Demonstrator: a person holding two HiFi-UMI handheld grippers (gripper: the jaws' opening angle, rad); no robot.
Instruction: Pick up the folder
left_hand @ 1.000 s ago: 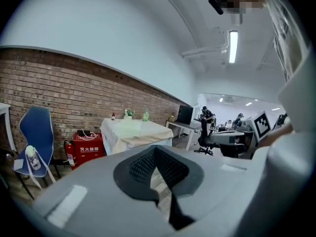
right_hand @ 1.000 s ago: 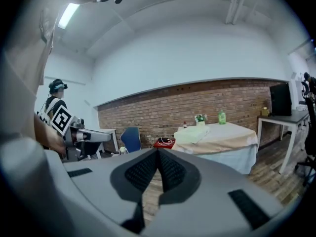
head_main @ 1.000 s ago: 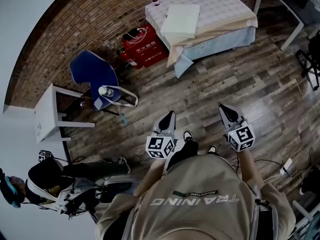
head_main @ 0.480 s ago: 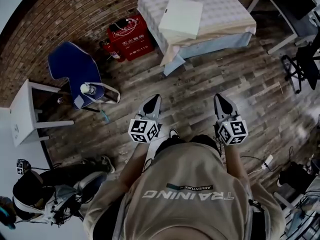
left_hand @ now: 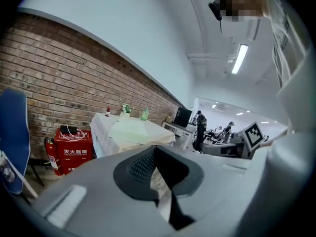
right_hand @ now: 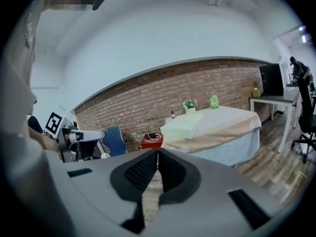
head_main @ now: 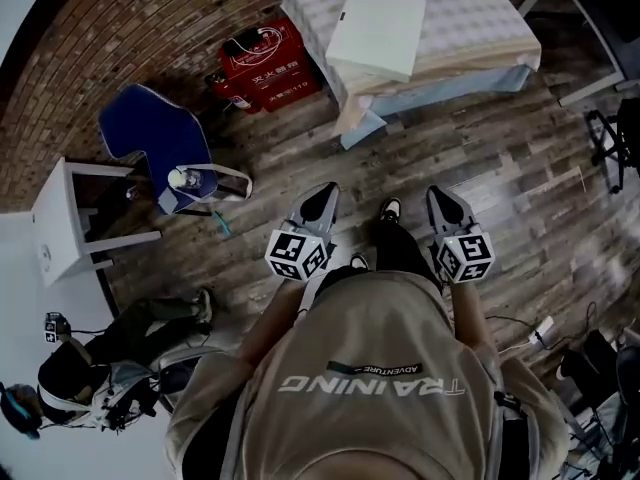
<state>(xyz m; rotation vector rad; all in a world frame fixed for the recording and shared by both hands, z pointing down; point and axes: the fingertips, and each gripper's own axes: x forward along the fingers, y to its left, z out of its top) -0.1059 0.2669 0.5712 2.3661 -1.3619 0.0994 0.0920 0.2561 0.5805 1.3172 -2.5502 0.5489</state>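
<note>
The folder [head_main: 378,33] is a thick pale-white slab lying flat on the cloth-covered table [head_main: 470,8] at the top of the head view. It also shows in the left gripper view [left_hand: 131,130] and the right gripper view [right_hand: 185,124]. My left gripper [head_main: 325,196] and right gripper [head_main: 440,198] are held side by side over the wooden floor, well short of the table, pointing toward it. Both are shut with nothing between the jaws [left_hand: 155,149] [right_hand: 158,154].
A red fire-equipment box [head_main: 270,68] stands left of the table by the brick wall. A blue chair [head_main: 165,143] and a white stool [head_main: 65,218] are at the left. A person sits at lower left [head_main: 90,388]. An office chair [head_main: 615,138] stands at right. A green bottle [right_hand: 214,100] stands on the table.
Both grippers, still shut, have moved forward across the floor toward the table. The table and folder now sit closer and more central at the top of the head view.
</note>
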